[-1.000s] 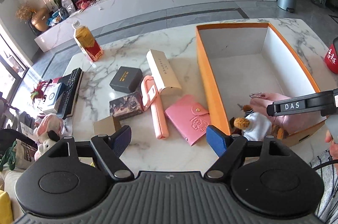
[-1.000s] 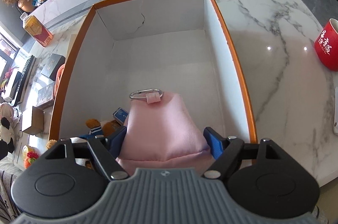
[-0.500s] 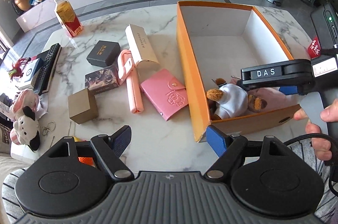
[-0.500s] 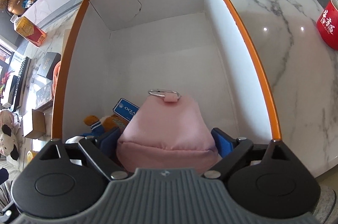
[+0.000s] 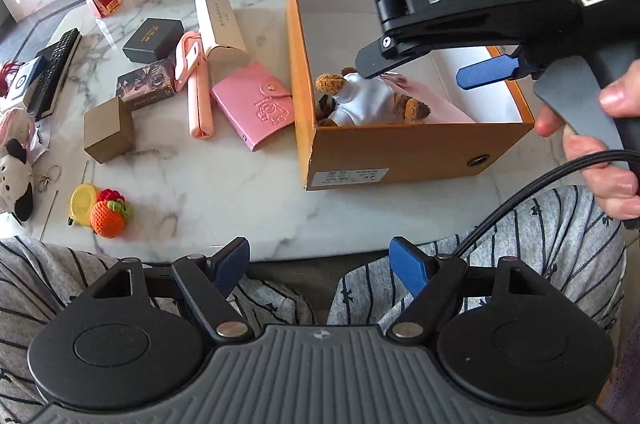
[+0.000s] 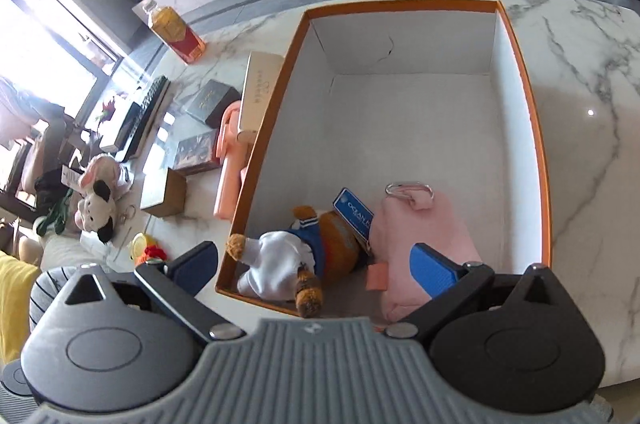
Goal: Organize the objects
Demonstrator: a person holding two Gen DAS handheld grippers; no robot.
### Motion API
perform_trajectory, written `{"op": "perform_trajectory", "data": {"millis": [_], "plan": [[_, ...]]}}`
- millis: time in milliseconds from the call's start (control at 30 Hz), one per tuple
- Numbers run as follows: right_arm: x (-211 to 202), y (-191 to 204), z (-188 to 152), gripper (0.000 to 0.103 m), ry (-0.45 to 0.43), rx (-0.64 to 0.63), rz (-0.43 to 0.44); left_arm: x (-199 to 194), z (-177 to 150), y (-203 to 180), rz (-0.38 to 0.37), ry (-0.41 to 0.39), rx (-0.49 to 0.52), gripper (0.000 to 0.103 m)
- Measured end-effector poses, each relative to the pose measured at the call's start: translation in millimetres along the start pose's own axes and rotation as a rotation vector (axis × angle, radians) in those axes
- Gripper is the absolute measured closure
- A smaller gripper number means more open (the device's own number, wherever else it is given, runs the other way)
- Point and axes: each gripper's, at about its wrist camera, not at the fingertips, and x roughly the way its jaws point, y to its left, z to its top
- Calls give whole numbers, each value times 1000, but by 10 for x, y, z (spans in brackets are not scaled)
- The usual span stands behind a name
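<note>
Right tongs: mine, over the near end of the orange box; jaws just spread wide, gripping nothing.
Pink pouch: lying free in the box's near right corner, touching the plush bear.
Left tongs: wide apart and empty, above the near edge of the surface.
Pink wallet: just left of the box.

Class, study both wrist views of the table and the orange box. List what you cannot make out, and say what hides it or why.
- Soft pink pouch: near end hidden by the right gripper in the right wrist view.
- Brown plush bear in white clothes: head covered by the right gripper's finger in the left wrist view.
- Black-and-white plush cow: cut off by the left edge, left wrist view.
- White label on the orange cardboard box: print too small to read.
</note>
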Motion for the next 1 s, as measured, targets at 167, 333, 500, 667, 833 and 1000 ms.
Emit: {"op": "perform_trajectory", "data": {"millis": [167,333,500,667,833,1000], "plan": [[228,51,33,7,85,-13,23,-40,36,-4,29,-29,0,12],[472,102,65,10,134,7,-5,-15,43,-12,48,-28,14,12],[619,136,33,47,142,15,-12,-3,68,22,57,-36,9,12],[579,205,-45,54,48,-52,-70,24,76,82,60,-36,-2,12],[409,190,-26,55,-84,-62,-81,82,86,103,73,-30,-2,12],[325,244,35,55,-176,-138,-126,101,123,125,80,-37,-12,12]]}}
